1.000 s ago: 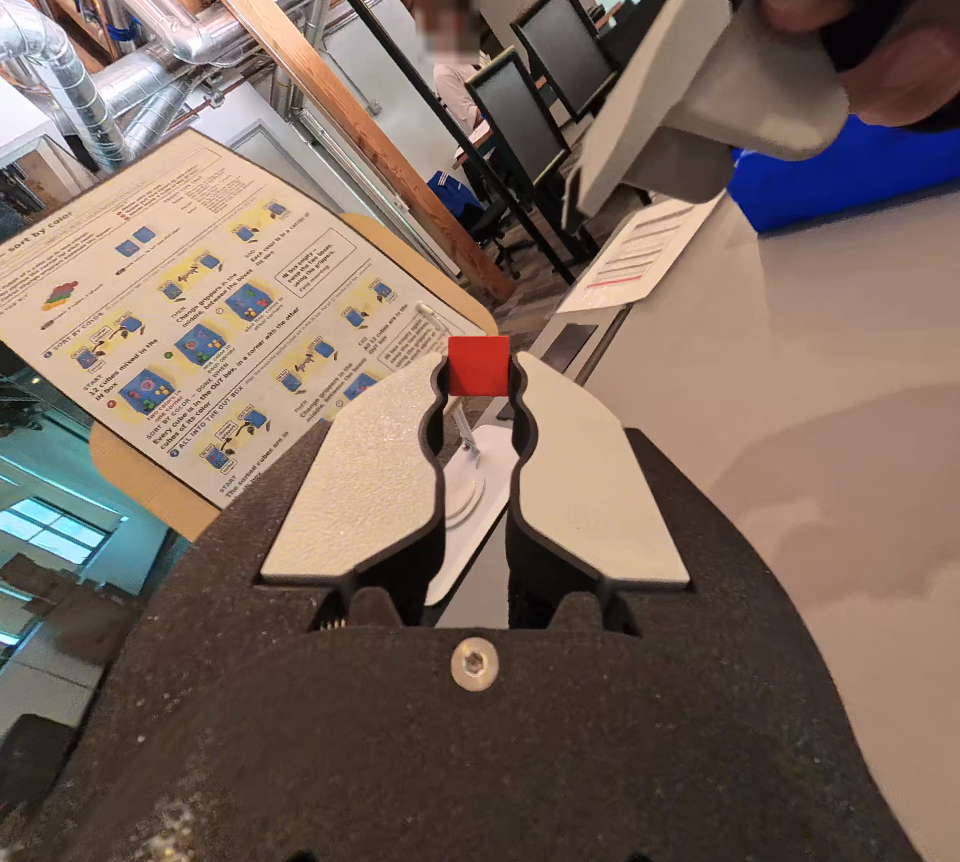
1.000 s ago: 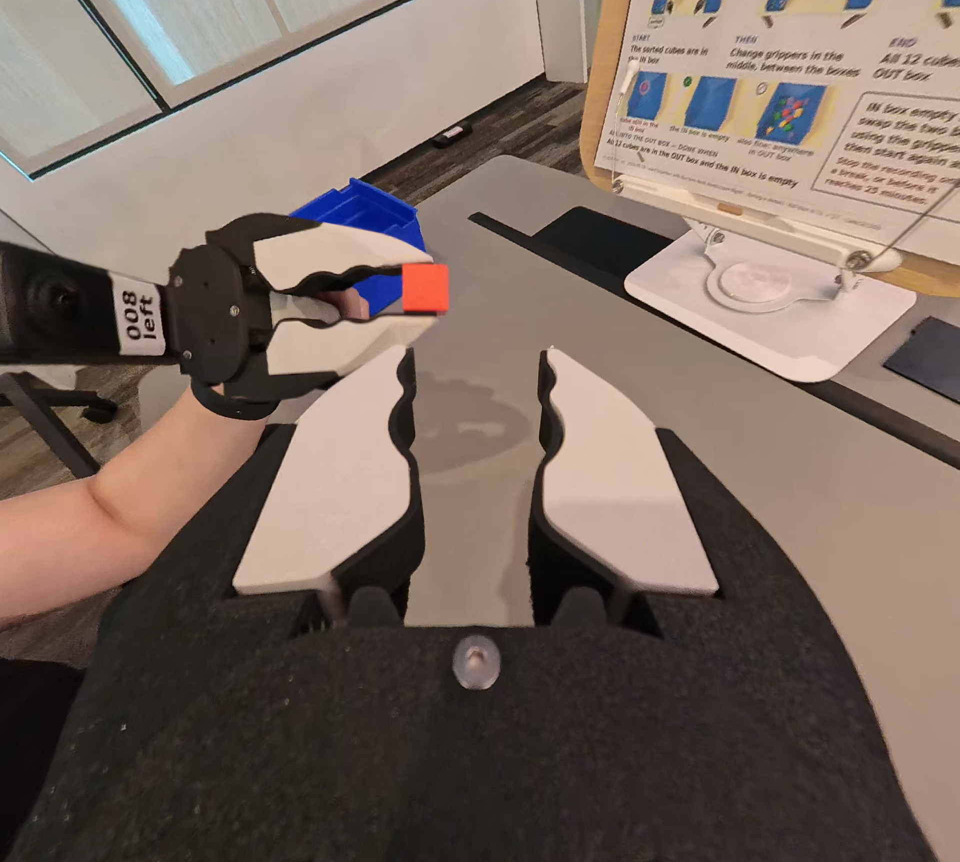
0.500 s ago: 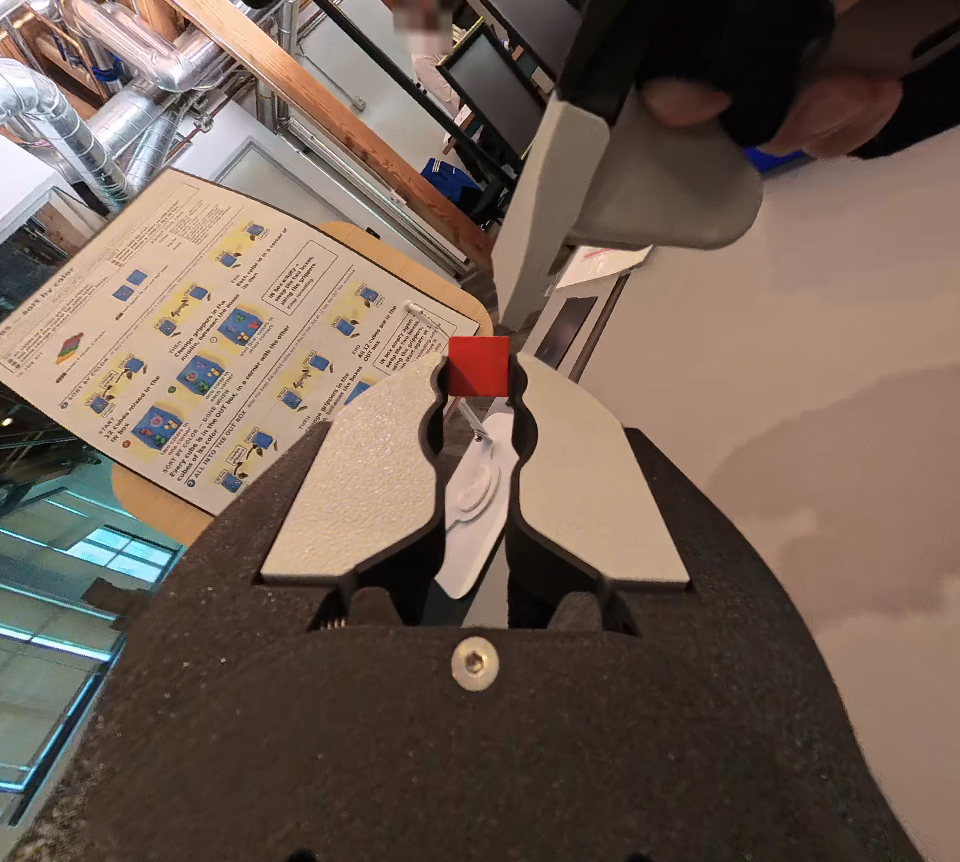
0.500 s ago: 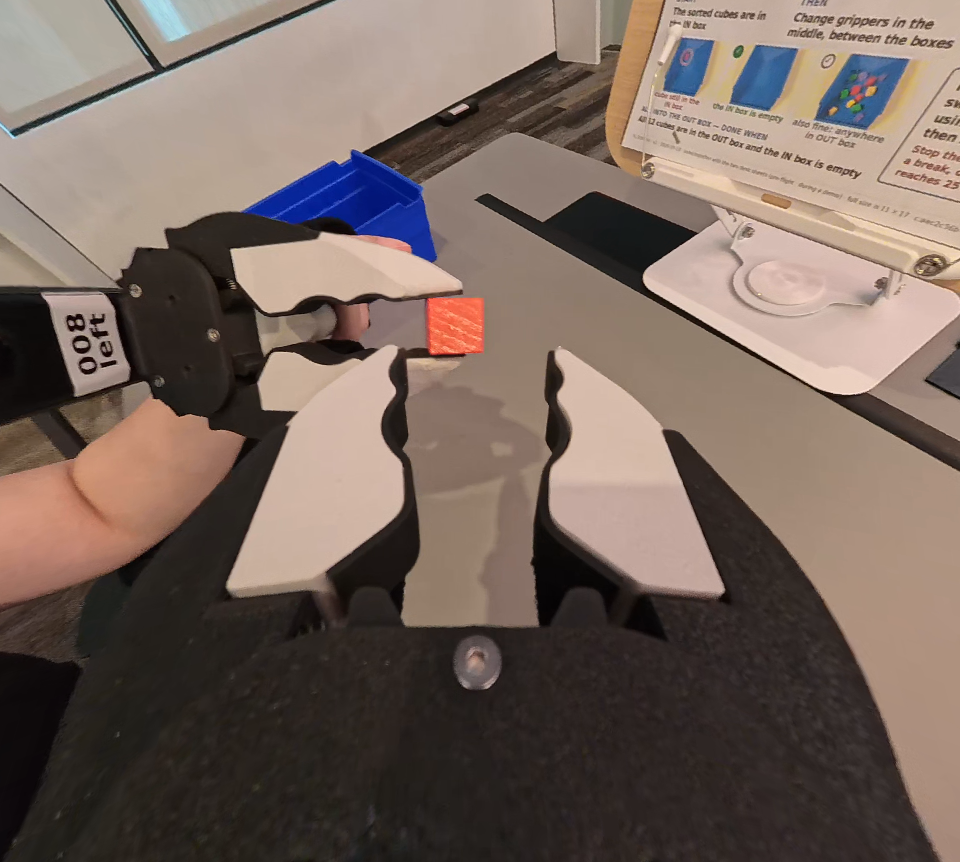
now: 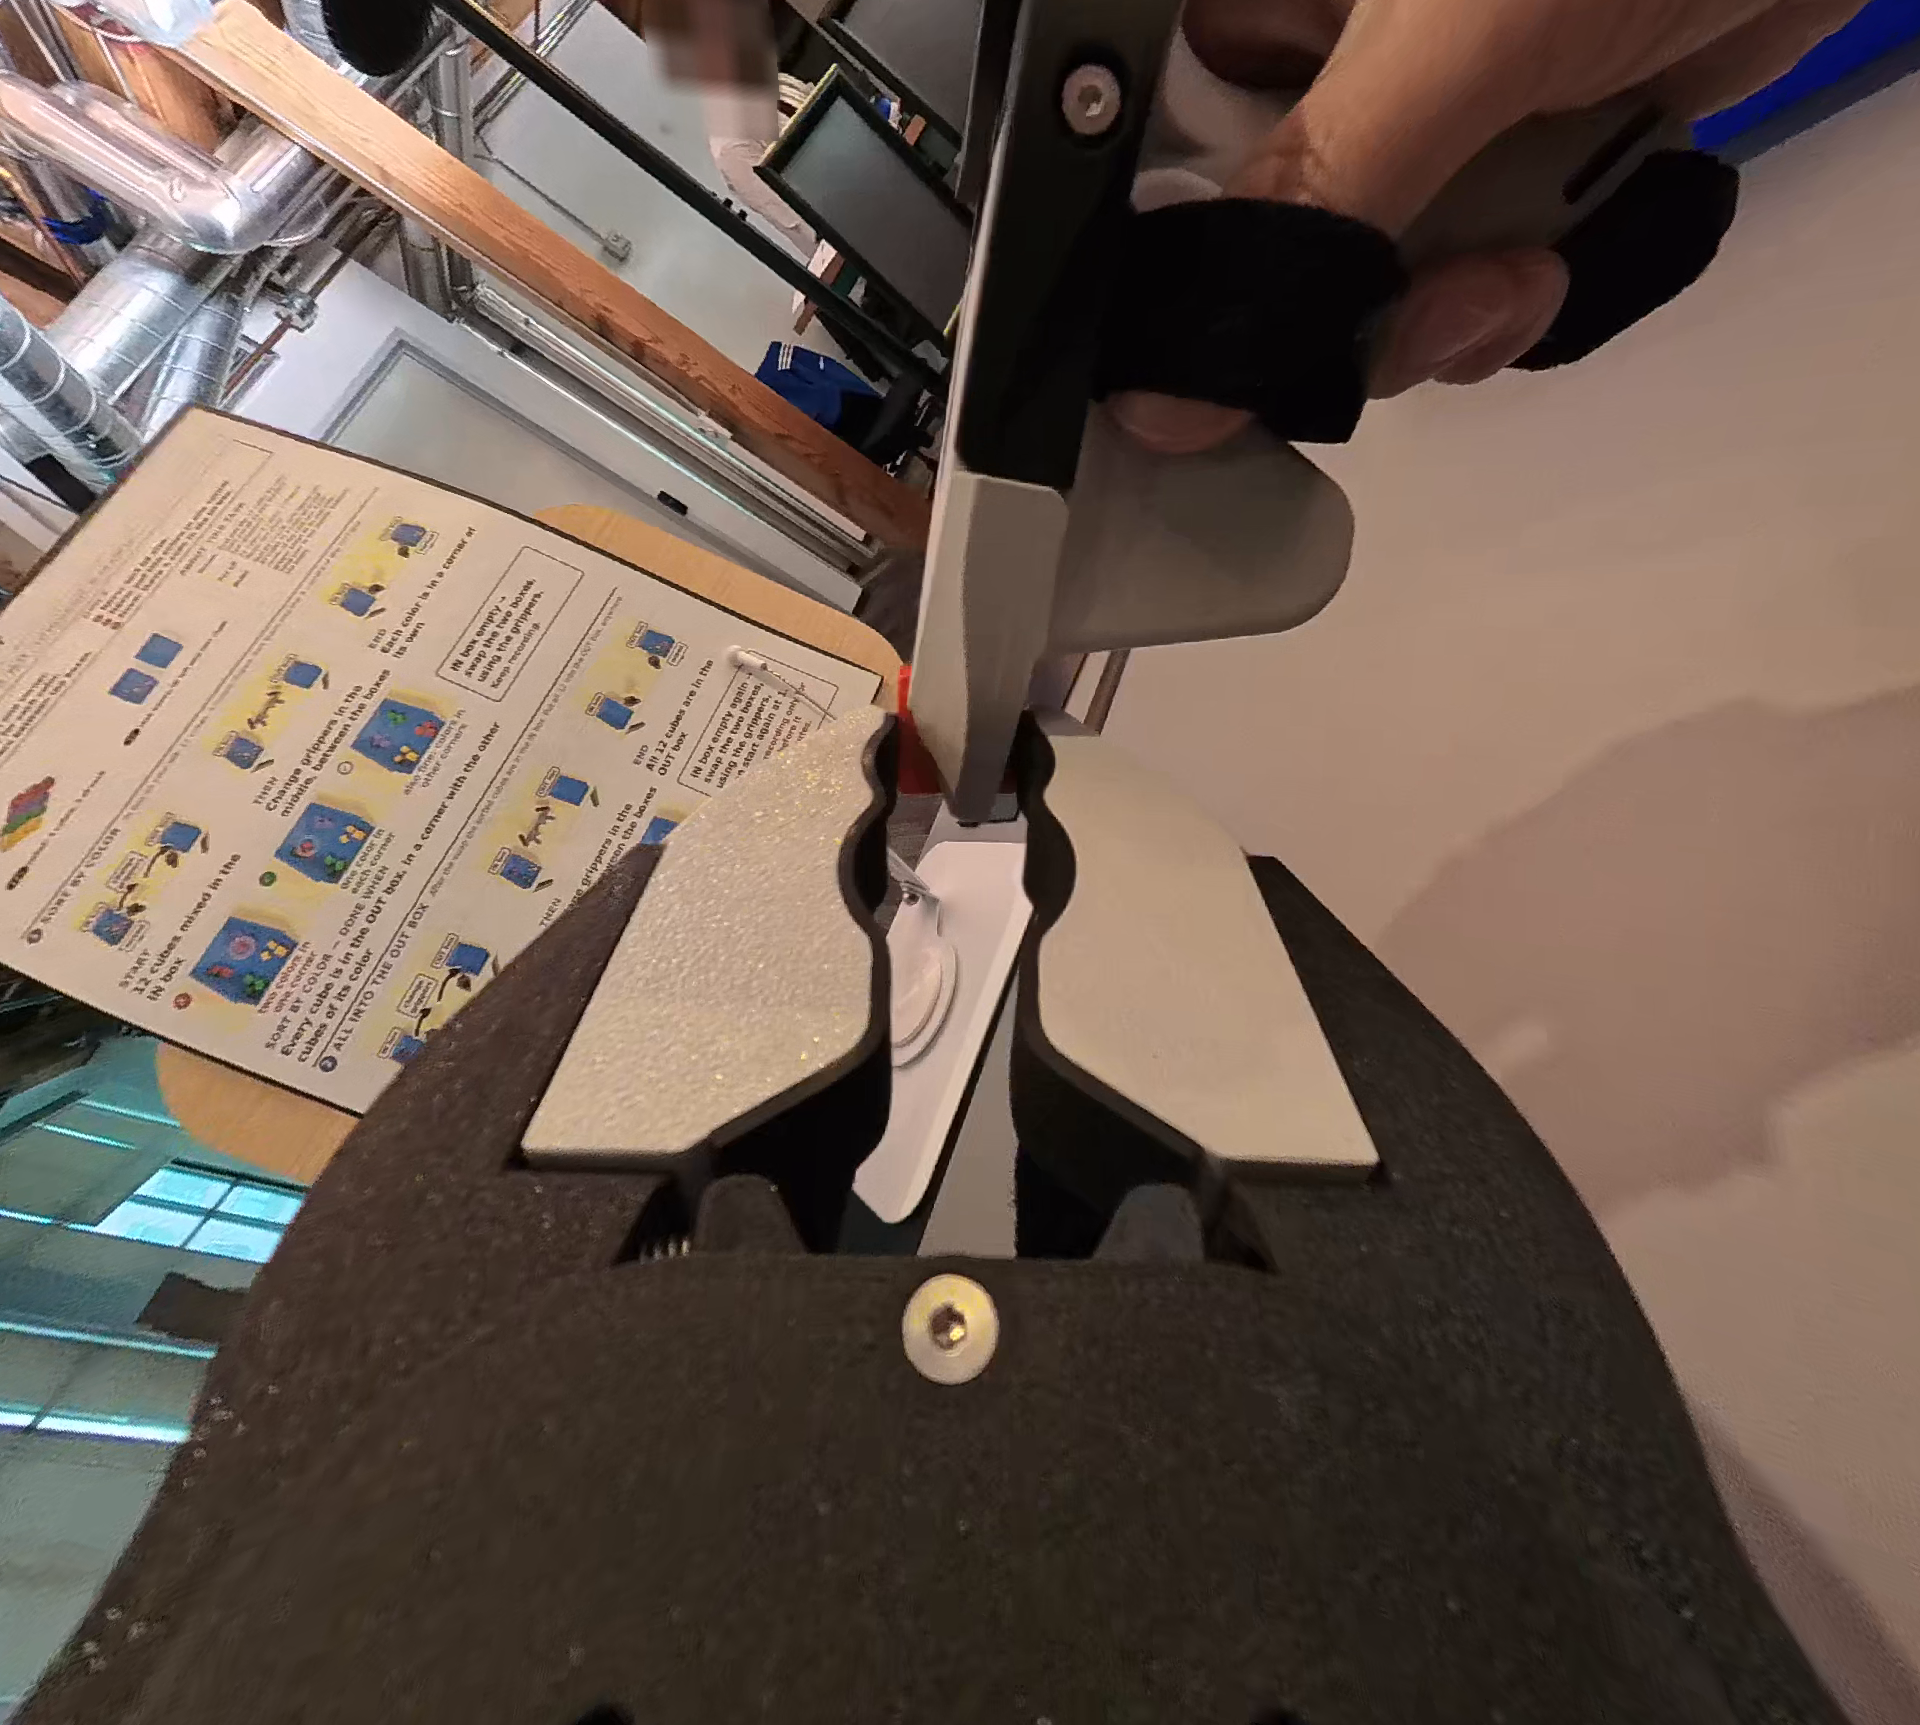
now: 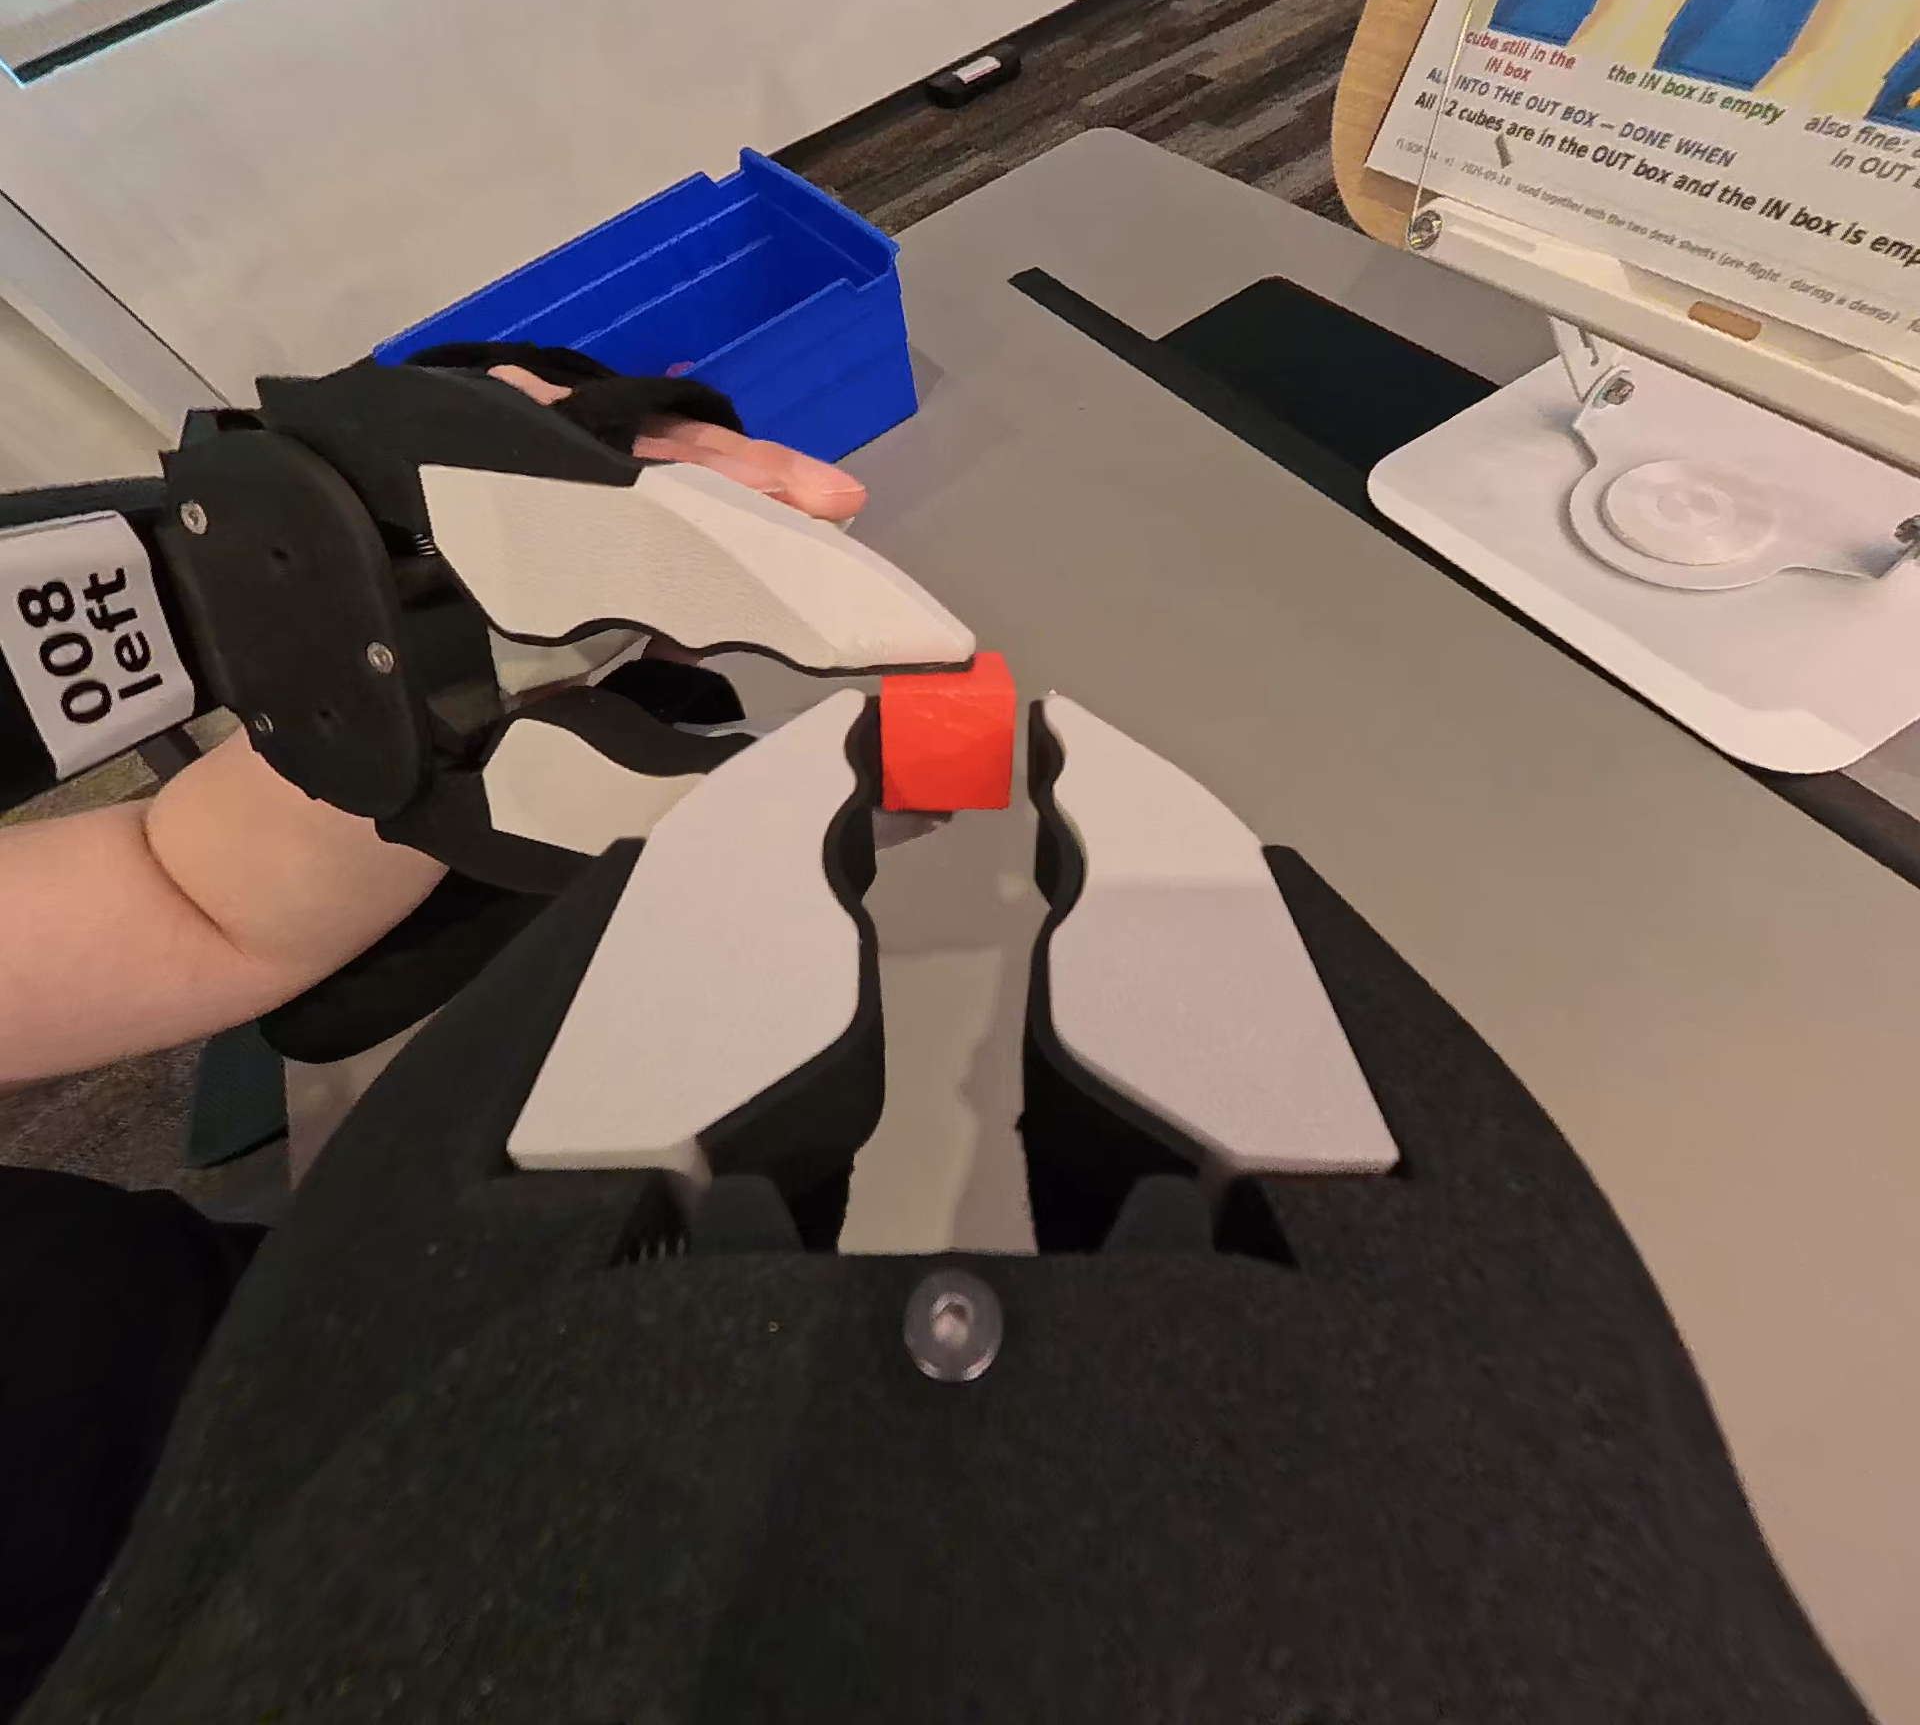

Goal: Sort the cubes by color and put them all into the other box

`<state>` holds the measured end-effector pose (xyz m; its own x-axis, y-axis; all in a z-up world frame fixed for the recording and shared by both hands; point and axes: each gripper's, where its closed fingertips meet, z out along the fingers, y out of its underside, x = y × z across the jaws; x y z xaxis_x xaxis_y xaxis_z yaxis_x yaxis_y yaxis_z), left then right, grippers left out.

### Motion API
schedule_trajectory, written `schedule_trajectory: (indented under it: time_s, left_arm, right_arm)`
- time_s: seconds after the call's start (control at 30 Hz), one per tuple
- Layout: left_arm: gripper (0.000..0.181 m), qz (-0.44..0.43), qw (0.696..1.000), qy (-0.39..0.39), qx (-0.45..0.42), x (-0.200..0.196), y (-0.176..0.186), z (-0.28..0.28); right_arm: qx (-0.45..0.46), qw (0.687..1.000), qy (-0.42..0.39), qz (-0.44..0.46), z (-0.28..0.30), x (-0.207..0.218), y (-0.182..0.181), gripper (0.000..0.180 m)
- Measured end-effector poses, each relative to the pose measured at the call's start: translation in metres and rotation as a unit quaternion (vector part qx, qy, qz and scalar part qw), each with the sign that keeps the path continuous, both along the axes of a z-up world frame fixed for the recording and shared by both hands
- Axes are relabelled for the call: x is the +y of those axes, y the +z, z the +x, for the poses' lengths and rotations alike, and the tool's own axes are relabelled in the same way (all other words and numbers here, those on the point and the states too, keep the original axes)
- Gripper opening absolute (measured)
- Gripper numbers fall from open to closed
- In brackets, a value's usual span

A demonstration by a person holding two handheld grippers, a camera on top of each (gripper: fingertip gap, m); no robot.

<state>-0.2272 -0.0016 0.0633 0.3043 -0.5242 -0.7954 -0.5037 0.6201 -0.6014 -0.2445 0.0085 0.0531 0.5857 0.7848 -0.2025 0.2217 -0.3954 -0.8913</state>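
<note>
A red cube is held above the grey table by my left gripper, whose upper finger presses on its top. My right gripper is open, with a finger on either side of the cube. Its left finger looks to touch the cube and its right finger stands a small gap away. In the left wrist view my left gripper is shut on the cube, which is mostly hidden behind a finger of the right gripper. A blue box stands at the table's far left.
An instruction sheet stands on a white base at the back right, with a black mat beside it. The sheet also shows in the left wrist view. A second blue box edge shows behind the person's hand.
My right gripper has moved forward until its fingers sit around the red cube, and its jaws have narrowed. My left gripper has kept hold of the cube and brought it closer.
</note>
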Motion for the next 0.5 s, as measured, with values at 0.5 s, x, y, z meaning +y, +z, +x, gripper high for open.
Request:
schedule_trajectory:
  time_s: [0.5]
  left_arm:
    - [0.045, -0.078, 0.995, -0.009, -0.057, -0.001, 0.005, 0.000]
  right_arm:
    - [0.006, 1.000, -0.023, 0.011, 0.059, 0.003, 0.026, 0.022]
